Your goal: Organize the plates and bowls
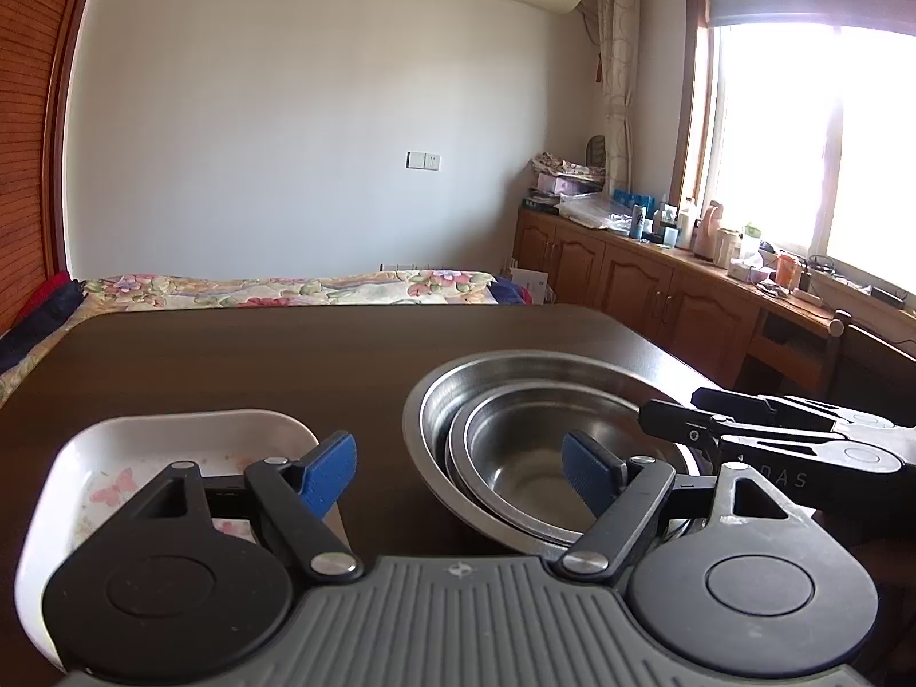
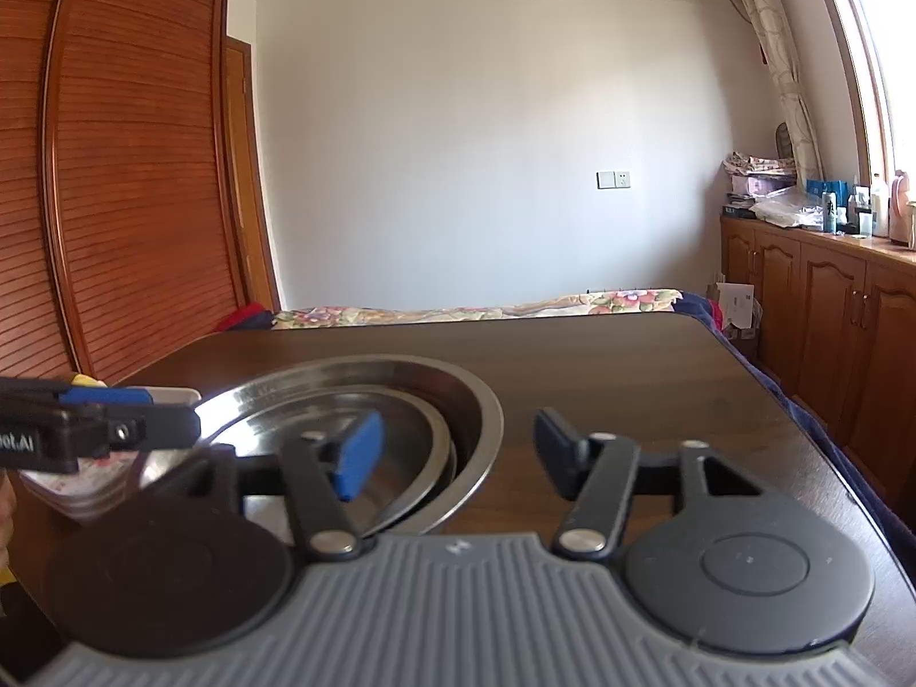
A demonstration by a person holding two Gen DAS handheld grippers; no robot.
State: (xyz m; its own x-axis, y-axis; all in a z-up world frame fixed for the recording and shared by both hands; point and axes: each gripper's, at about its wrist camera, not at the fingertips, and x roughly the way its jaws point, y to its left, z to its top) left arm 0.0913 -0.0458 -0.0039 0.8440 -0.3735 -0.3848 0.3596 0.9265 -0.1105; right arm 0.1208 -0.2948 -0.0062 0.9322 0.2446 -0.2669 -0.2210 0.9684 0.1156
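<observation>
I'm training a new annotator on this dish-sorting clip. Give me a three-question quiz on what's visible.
1. True or false: the smaller steel bowl sits inside the large steel bowl.
2. The white dish is: A round, B rectangular, C oval?
3. What state is the left hand-held gripper in?

Key: 1 true; 2 B; 3 open, holding nothing.

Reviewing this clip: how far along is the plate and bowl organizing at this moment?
Done: the steel bowls are nested, smaller inside the large one, on the dark table. In hand: nothing; the left gripper and right gripper both hover with jaws open around the stack. Left: the white butterfly-print dish sits apart beside the bowls, not yet grouped with them.
</observation>
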